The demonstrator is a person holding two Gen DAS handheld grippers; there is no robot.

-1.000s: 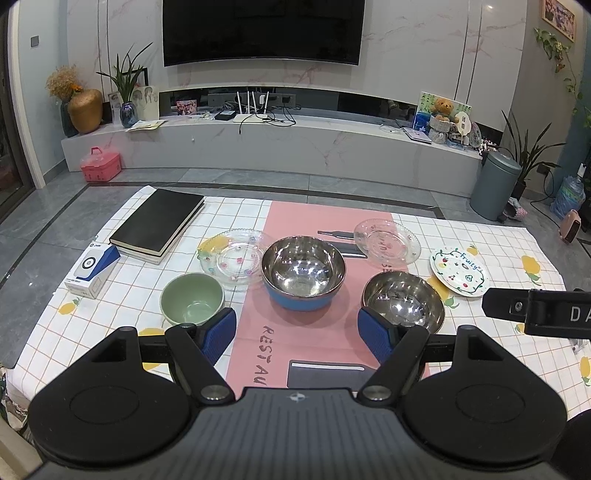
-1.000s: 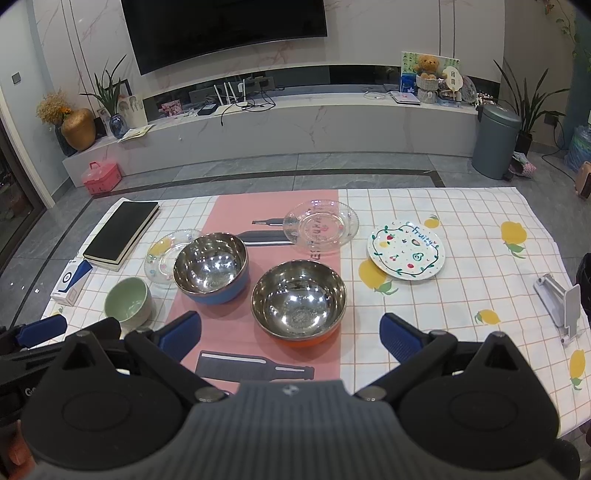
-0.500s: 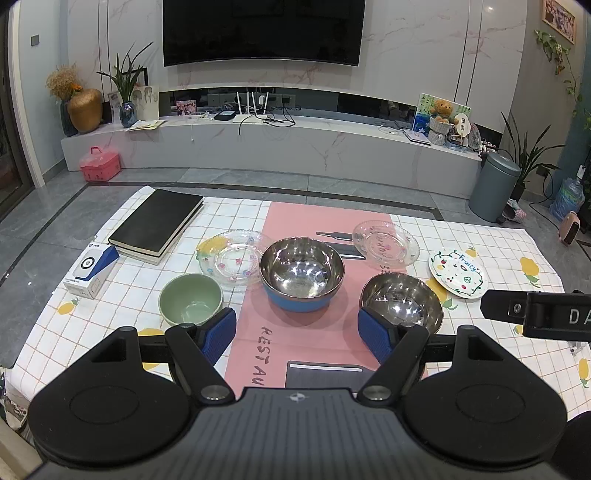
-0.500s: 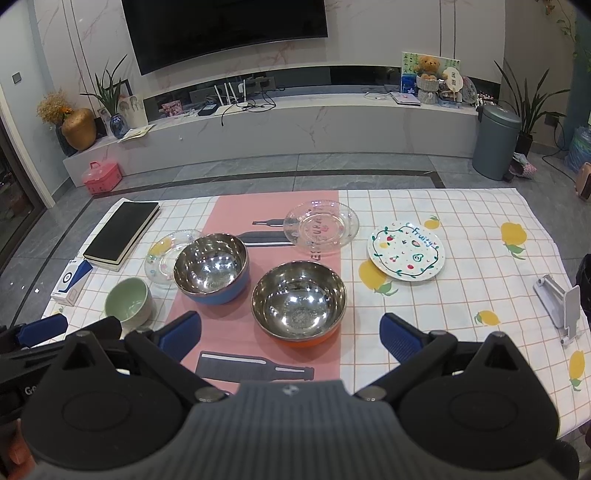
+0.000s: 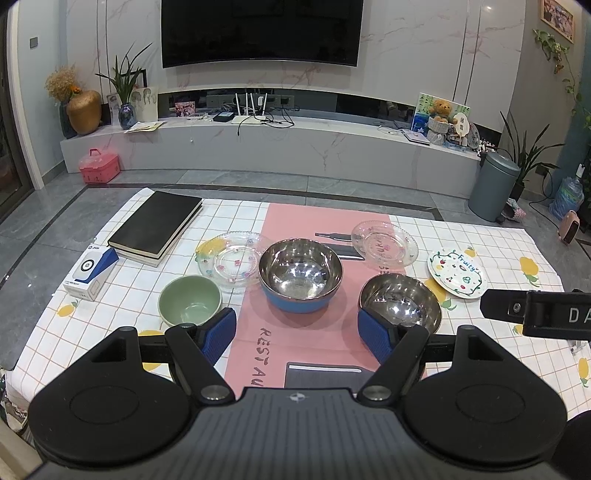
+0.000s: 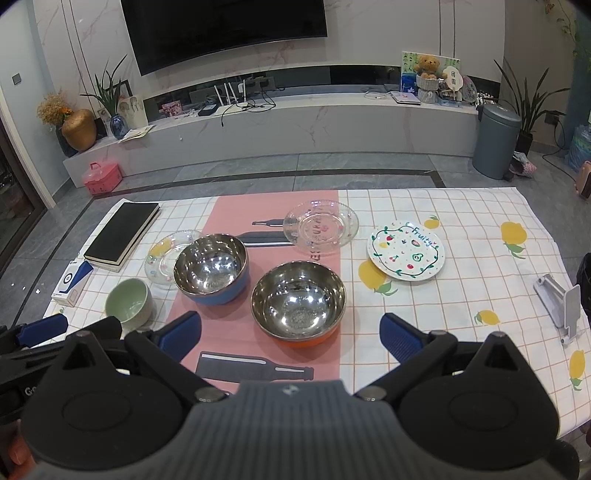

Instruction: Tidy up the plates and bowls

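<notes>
On the checked-cloth table point(image 6: 461, 295), a pale green ceramic bowl point(image 6: 129, 302), blue-based steel bowl point(image 6: 210, 267) and orange-based steel bowl point(image 6: 298, 302) are seen. A grey phone stand point(image 6: 559, 302) is shown only by the right view. Left tongs point(image 5: 297, 334) and right tongs point(image 6: 291, 334) stand apart, empty.

A home living room: a large wall-mounted television point(image 5: 258, 31) at 12 o'clock above a long marble media shelf point(image 5: 258, 147), potted plants point(image 6: 528, 99) and a bin point(image 6: 496, 140) at 2 o'clock, and a cloth-covered surface point(image 6: 461, 295) set with bowls and plates.
</notes>
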